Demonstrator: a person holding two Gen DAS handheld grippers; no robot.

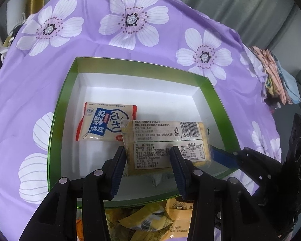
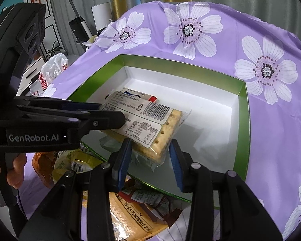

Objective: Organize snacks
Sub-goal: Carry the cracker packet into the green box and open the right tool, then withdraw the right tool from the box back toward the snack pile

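A green box (image 1: 216, 100) with a white inside sits on the purple flowered cloth. Inside lie a cream and blue snack packet (image 1: 104, 123) and a clear pack of soda crackers (image 1: 166, 140), which rests partly on that packet. My left gripper (image 1: 147, 156) is open, its fingers on either side of the cracker pack's near end. My right gripper (image 2: 150, 150) is open around the same pack (image 2: 150, 120) from the other end. In the right wrist view the left gripper's fingers (image 2: 102, 118) reach over the pack.
A heap of yellow and orange snack packets (image 1: 150, 219) lies in front of the box's near wall, also seen in the right wrist view (image 2: 130, 206). Folded clothes (image 1: 275, 74) lie at the cloth's right edge. A white plastic bag (image 2: 52, 68) sits beyond the left.
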